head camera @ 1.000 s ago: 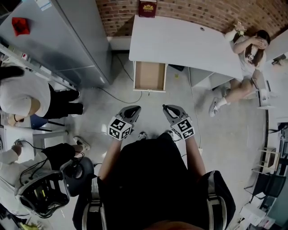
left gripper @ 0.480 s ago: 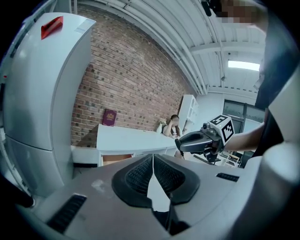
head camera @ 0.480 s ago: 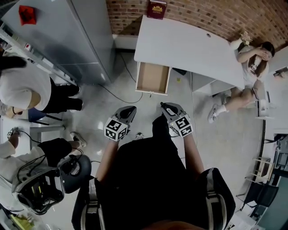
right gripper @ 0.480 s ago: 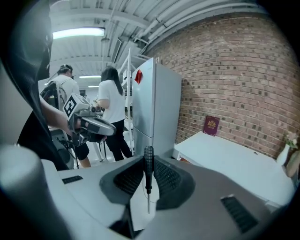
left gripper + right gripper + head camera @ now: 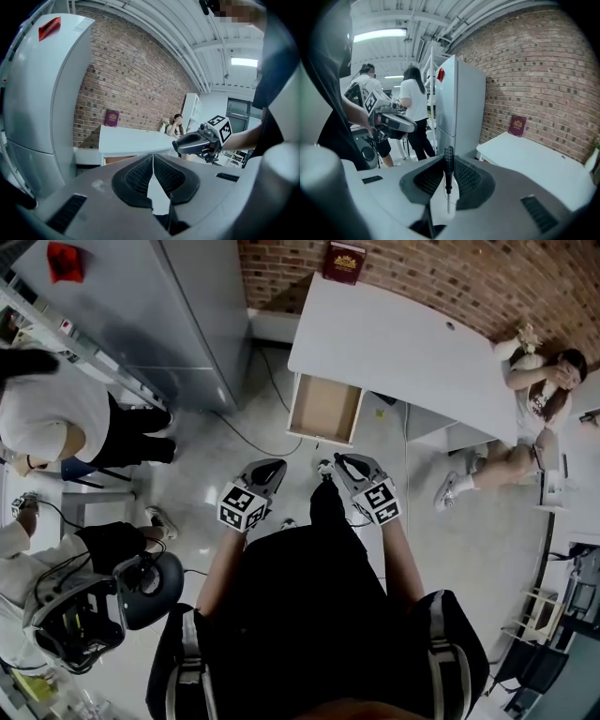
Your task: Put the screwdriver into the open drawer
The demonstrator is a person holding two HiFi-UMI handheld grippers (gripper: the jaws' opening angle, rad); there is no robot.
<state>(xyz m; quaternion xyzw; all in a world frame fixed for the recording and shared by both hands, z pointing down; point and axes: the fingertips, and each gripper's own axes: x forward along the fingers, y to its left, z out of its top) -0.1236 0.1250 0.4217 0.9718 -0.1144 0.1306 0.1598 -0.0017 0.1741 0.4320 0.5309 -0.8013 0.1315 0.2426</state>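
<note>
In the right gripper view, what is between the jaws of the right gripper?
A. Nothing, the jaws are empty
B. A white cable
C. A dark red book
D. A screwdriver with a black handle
D: in the right gripper view the jaws of the right gripper are closed on the black handle of a screwdriver, and its thin shaft runs down the picture between the pads.

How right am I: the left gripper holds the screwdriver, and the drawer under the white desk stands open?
Wrong gripper: the right gripper holds the screwdriver between its jaws, as the right gripper view shows; the left gripper is shut and empty. The drawer under the white desk does stand open.
</note>
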